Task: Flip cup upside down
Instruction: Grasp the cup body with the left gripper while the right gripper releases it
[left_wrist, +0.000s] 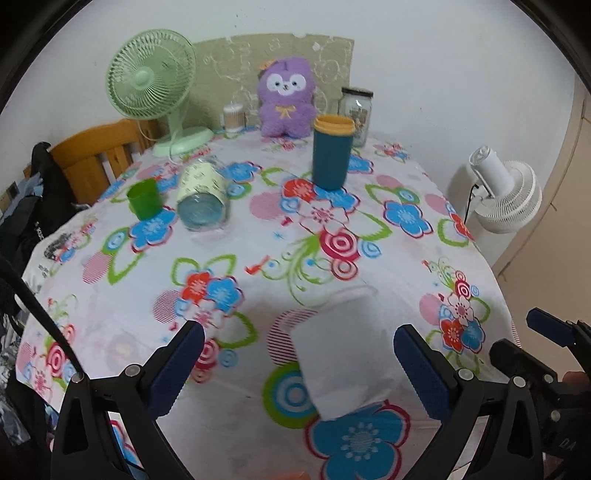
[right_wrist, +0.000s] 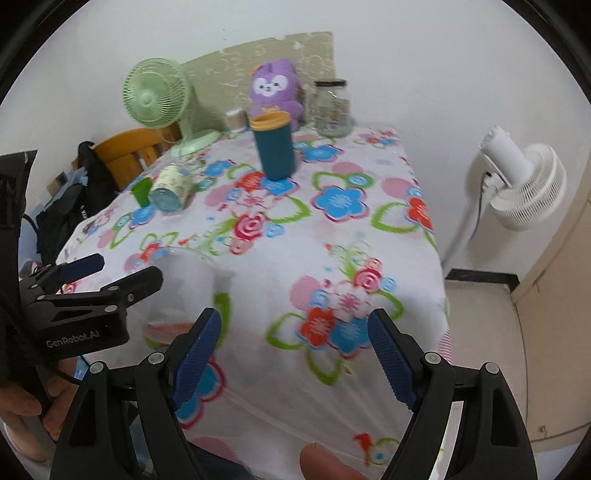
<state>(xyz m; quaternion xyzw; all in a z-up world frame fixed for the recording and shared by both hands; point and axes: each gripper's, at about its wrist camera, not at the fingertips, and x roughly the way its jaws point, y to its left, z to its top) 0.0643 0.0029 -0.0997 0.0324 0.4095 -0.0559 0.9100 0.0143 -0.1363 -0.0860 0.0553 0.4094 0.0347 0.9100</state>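
Nearest the cameras, the left tool (left_wrist: 297, 363) hangs spread wide, its blue-padded fingers (left_wrist: 177, 369) flanking a blurred white translucent plastic cup (left_wrist: 340, 354) that stands on the flower-printed tabletop (left_wrist: 388, 258) near its front edge; the pads do not appear to touch it. The right tool (right_wrist: 295, 349) is spread as well and grips nothing, poised just to the right of that same cup (right_wrist: 184, 288), which shows there as a pale ghostly cylinder. Blur hides which end is its mouth. Judging from this, the flip is not yet done: the grasp and turning remain. Farther back lie a small green plastic cup (left_wrist: 144, 197), a cream patterned jar on its side (left_wrist: 201, 195) and a tall teal tumbler with an orange rim (left_wrist: 331, 151). At the rear stand a green desk fan (left_wrist: 151, 79) and a purple plush toy (left_wrist: 286, 98).
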